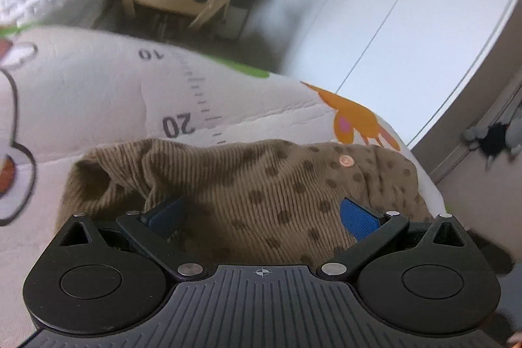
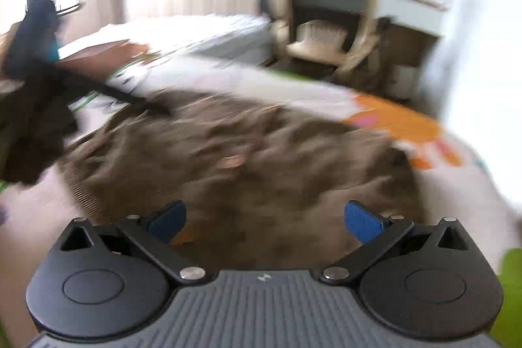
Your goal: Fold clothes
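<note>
Where it lies bunched on the white printed play mat (image 1: 98, 93), brown dotted corduroy garment (image 1: 248, 185) running left-right (right view blurred), left tongs (image 1: 261, 214) and right tongs (image 2: 264, 217) spread wide, gripping nothing.

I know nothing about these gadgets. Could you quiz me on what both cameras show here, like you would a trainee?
1. True or false: the left tool has its blue fingers spread apart, with the brown spotted garment bunched between them.
2. Which number is printed nearest the garment on the white mat: A) 10 B) 20 C) 50?
3. Fill in: the right tool is ____, with the garment in front of it.

Key: 1 true; 2 B; 3 open.
</note>
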A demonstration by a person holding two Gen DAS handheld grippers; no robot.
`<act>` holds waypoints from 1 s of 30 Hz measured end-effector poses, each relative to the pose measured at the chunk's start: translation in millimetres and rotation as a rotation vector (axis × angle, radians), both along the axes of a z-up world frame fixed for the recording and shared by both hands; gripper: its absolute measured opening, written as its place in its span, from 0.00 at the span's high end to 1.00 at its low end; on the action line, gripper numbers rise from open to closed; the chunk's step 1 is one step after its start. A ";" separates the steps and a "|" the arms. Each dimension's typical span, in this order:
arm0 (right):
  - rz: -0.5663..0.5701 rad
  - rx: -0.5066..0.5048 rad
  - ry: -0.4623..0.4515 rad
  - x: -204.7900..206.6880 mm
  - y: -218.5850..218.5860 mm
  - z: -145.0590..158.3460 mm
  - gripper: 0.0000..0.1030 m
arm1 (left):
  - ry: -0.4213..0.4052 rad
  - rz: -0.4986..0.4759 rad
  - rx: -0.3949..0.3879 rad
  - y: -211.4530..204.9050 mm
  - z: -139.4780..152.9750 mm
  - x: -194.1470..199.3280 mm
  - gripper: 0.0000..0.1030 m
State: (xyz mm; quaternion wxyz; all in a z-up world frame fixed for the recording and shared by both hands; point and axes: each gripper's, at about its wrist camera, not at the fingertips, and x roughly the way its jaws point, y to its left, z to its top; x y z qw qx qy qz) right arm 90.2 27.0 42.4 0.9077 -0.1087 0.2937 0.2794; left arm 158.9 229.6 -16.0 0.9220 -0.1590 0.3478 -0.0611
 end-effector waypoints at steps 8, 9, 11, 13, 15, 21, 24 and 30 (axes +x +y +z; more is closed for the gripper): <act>-0.161 0.001 0.079 24.3 -41.2 -6.3 0.00 | 0.029 -0.057 0.272 -29.0 -17.3 -48.9 0.00; -0.155 0.002 0.050 26.4 -42.0 3.9 0.00 | 0.037 -0.050 0.257 -25.8 -19.4 -52.6 0.00; -0.173 -0.011 -0.020 36.7 -38.5 24.7 0.00 | 0.043 -0.041 0.230 -21.6 -21.5 -55.2 0.00; -0.211 -0.041 -0.084 55.0 -30.2 36.4 0.00 | 0.043 -0.045 0.237 -20.7 -21.8 -57.6 0.00; -0.247 -0.061 -0.115 74.4 -20.6 38.5 0.00 | 0.044 -0.046 0.246 -22.7 -22.1 -58.0 0.00; -0.288 -0.134 -0.016 134.5 -11.6 -12.9 0.00 | 0.046 -0.043 0.243 -21.7 -21.5 -60.7 0.00; -0.335 -0.084 -0.008 131.8 -27.9 -6.7 0.00 | 0.048 -0.049 0.248 -17.0 -19.6 -69.5 0.00; -0.346 -0.040 -0.072 91.2 -42.8 21.0 0.00 | 0.053 -0.031 0.238 10.8 -20.6 -100.2 0.00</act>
